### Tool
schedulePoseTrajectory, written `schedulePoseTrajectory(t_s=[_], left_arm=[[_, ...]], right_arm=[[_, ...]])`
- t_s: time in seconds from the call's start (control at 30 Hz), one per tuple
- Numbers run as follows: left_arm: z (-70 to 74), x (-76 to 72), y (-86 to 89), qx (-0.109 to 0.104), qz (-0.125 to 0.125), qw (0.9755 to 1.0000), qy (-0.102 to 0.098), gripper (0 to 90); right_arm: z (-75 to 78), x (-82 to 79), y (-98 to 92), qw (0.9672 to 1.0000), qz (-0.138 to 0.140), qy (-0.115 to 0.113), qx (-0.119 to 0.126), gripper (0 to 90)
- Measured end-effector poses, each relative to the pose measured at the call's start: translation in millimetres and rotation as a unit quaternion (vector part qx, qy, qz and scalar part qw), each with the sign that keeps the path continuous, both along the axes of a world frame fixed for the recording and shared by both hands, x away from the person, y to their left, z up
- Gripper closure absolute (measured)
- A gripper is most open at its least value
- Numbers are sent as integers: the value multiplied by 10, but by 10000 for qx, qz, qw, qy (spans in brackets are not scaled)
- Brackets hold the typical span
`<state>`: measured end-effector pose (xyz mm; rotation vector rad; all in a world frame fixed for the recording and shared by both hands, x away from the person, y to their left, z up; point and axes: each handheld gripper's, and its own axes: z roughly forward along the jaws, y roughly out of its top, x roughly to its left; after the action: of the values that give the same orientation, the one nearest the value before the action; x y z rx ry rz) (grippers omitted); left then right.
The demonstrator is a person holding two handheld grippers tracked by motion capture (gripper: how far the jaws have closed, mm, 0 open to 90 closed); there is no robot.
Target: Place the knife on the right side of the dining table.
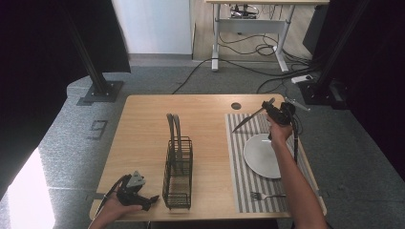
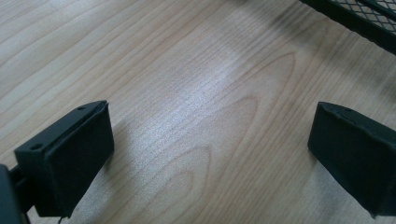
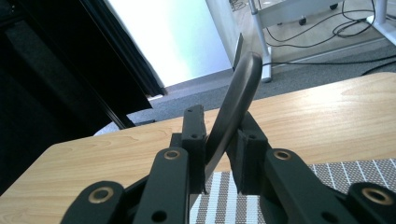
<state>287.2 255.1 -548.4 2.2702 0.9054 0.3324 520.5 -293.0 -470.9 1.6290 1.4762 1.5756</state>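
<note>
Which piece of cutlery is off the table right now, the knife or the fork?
The knife: the right gripper holds it in the air above the striped mat. The fork lies flat on the mat's near edge, below the plate.

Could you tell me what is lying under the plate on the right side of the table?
The plate rests on a striped placemat, which lies on the wooden table. Whatever is directly beneath the plate is covered.

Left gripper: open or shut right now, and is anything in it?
Open and empty. The left gripper has its jaws wide apart over bare wooden table, nothing between them; it sits beside the wire basket.
</note>
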Motion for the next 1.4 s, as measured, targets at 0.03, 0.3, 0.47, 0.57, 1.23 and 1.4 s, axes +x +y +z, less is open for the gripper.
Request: schedulePoseTrajectory(t_s=[0.03,0.3,0.47,0.57,1.23,1.4], left_arm=[[0,0,0,0,0,10000,0,0],[0,0,0,0,1,10000,1,0],[0,0,0,0,1,10000,0,1],[0,0,0,-1,1,10000,1,0],[0,0,0,0,1,10000,-1,1],[0,-2,-1,-2,9,10000,1,1]], right_arm=[[-12,0,-11,10000,-17,11,-27,766],[-103,16,-108,9995,-173,246,-64,737],[-159,19,-157,9990,-239,367,-67,720],[-194,30,-189,9986,-272,460,-51,709],[-409,90,-327,9935,-490,1025,49,647],[-441,97,-346,9922,-519,1128,73,638]])
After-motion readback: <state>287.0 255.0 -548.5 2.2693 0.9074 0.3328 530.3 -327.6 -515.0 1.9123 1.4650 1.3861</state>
